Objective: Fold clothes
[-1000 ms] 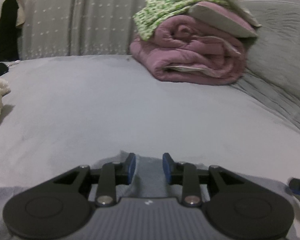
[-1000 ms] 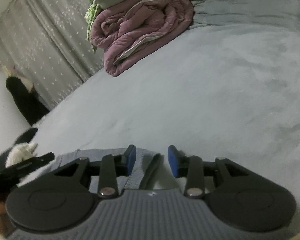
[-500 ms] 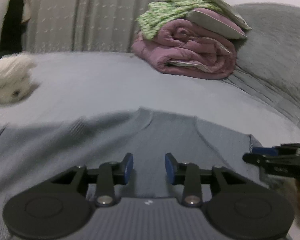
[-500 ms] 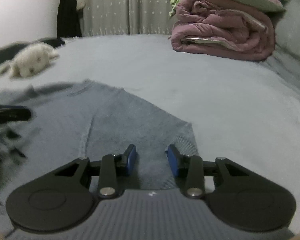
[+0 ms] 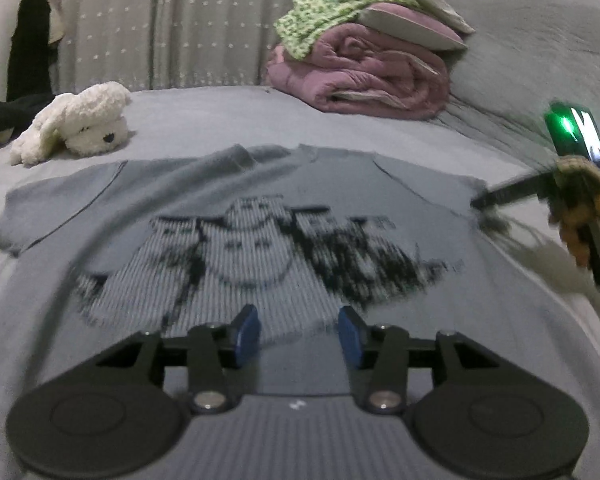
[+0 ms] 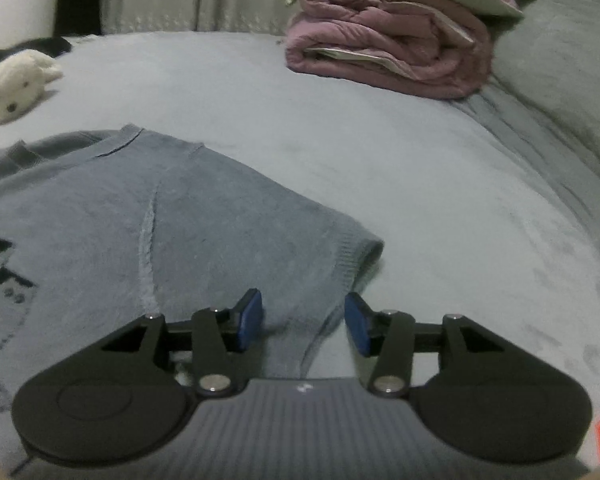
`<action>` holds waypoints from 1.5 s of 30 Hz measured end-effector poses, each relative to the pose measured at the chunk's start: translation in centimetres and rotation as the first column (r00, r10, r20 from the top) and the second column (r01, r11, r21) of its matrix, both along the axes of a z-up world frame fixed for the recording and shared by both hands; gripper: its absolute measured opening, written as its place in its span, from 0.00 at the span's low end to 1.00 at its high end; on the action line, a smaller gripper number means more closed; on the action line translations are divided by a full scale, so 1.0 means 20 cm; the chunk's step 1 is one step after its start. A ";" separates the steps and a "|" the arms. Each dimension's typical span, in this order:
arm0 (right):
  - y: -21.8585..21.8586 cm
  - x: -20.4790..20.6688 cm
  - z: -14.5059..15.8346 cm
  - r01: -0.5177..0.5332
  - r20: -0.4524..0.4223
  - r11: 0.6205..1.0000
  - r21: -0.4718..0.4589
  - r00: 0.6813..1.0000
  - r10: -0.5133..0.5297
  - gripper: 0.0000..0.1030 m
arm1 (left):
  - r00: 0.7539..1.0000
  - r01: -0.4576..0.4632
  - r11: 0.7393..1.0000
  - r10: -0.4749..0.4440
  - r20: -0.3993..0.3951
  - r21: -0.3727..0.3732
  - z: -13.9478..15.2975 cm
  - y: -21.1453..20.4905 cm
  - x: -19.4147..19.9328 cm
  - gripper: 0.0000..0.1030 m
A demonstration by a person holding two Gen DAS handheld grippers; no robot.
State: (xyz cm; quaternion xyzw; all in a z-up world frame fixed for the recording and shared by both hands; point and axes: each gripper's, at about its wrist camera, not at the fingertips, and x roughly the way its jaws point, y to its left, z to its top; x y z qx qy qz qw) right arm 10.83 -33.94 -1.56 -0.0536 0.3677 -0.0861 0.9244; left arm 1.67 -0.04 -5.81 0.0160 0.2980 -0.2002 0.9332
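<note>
- Grey knit T-shirt (image 5: 260, 208) lies spread flat on the bed (image 5: 204, 116), printed side up, neckline toward the far end.
- Left wrist view alone shows the whole shirt: the black snowman-like print (image 5: 256, 240), both sleeves, and the right tool (image 5: 500, 196) at the shirt's right sleeve edge, blurred, held by a hand (image 5: 580, 220), a green light on its body.
- Right wrist view alone shows the right sleeve (image 6: 300, 240) close up, its ribbed hem slightly curled, with only the print's edge at the left margin.
- Left tool (image 5: 298, 334): blue pads apart, nothing between them, over the shirt's lower body.
- Right tool (image 6: 303, 322): pads apart, empty, over the sleeve's underarm edge.
- Both views: white plush toy (image 5: 76, 124), folded pink quilt (image 5: 364, 76) with green patterned cloth (image 5: 320, 20) on top, well apart from the shirt.
</note>
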 end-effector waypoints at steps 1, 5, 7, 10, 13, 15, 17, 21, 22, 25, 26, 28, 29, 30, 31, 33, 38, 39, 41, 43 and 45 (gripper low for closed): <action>0.03 -0.03 0.03 -0.008 -0.004 1.000 0.011 1.000 0.008 0.48 | 1.000 0.009 1.000 -0.009 -0.004 0.009 0.00 0.01 -0.03 0.46; 0.13 -0.16 0.15 -0.044 -0.017 0.996 0.075 0.999 0.046 0.55 | 0.999 0.038 0.997 -0.036 -0.034 0.061 0.03 0.06 -0.13 0.48; 0.18 -0.23 0.19 -0.049 -0.028 0.993 0.103 0.998 0.052 0.59 | 0.998 0.044 0.996 -0.039 -0.052 0.083 0.04 0.10 -0.16 0.49; 0.20 -0.34 0.20 -0.032 -0.051 0.987 0.156 0.998 0.041 0.59 | 0.997 0.029 0.995 -0.022 -0.069 0.099 0.07 0.19 -0.17 0.50; 0.18 -0.44 0.17 0.004 -0.073 0.968 0.251 0.997 0.015 0.59 | 0.997 -0.024 0.996 0.030 -0.069 0.089 0.12 0.30 -0.12 0.51; 0.16 -0.48 0.12 0.042 -0.087 0.948 0.316 0.996 -0.015 0.59 | 0.995 -0.071 0.995 0.076 -0.068 0.075 0.15 0.38 -0.06 0.51; 0.13 -0.50 0.06 0.085 -0.079 0.913 0.400 0.995 -0.058 0.59 | 0.990 -0.117 0.991 0.121 -0.069 0.061 0.19 0.45 -0.01 0.52; 0.07 -0.55 -0.05 0.162 -0.074 0.818 0.552 0.987 -0.146 0.56 | 0.967 -0.245 0.969 0.243 -0.075 -0.019 0.19 0.63 0.09 0.51; 0.06 -0.53 -0.07 0.177 -0.072 0.803 0.569 0.983 -0.166 0.55 | 0.958 -0.278 0.960 0.274 -0.084 -0.038 0.18 0.67 0.11 0.51; 0.07 -0.46 -0.07 0.169 -0.059 0.785 0.596 0.984 -0.168 0.48 | 0.928 -0.364 0.931 0.358 -0.100 -0.039 0.16 0.73 0.19 0.50; 0.08 -0.44 -0.07 0.161 -0.058 0.780 0.605 0.986 -0.159 0.46 | 0.925 -0.373 0.927 0.368 -0.096 -0.039 0.15 0.73 0.22 0.50; 0.13 -0.40 -0.07 0.149 -0.050 0.794 0.589 0.988 -0.148 0.34 | 0.921 -0.382 0.924 0.378 -0.098 -0.027 0.14 0.74 0.26 0.50; 0.15 -0.38 -0.08 0.144 -0.046 0.807 0.573 0.989 -0.143 0.23 | 0.920 -0.383 0.923 0.380 -0.099 -0.015 0.13 0.74 0.27 0.49; 0.17 -0.36 -0.08 0.138 -0.049 0.818 0.559 0.990 -0.134 0.05 | 0.918 -0.385 0.923 0.383 -0.101 -0.002 0.13 0.74 0.28 0.49; 0.19 -0.35 -0.08 0.137 -0.051 0.826 0.547 0.990 -0.131 0.04 | 0.917 -0.386 0.923 0.384 -0.103 0.010 0.12 0.74 0.28 0.49; 0.17 -0.37 -0.09 0.163 -0.054 0.829 0.534 0.986 -0.159 0.03 | 0.918 -0.381 0.924 0.381 -0.105 0.024 0.11 0.75 0.29 0.48; 0.13 -0.41 -0.10 0.226 -0.058 0.835 0.502 0.972 -0.228 0.03 | 0.918 -0.371 0.924 0.380 -0.115 0.089 0.06 0.74 0.29 0.48; 0.13 -0.42 -0.10 0.229 -0.057 0.837 0.496 0.971 -0.232 0.05 | 0.920 -0.367 0.926 0.375 -0.113 0.089 0.06 0.75 0.28 0.48; 0.16 -0.43 -0.09 0.192 -0.043 0.850 0.491 0.980 -0.196 0.16 | 0.922 -0.361 0.929 0.369 -0.115 0.085 0.07 0.76 0.26 0.48; 0.17 -0.45 -0.09 0.177 -0.041 0.837 0.518 0.982 -0.182 0.27 | 0.920 -0.364 0.929 0.369 -0.131 0.064 0.07 0.78 0.25 0.48; 0.16 -0.49 -0.08 0.155 -0.038 0.813 0.562 0.986 -0.162 0.40 | 0.917 -0.367 0.929 0.368 -0.155 0.039 0.07 0.80 0.23 0.46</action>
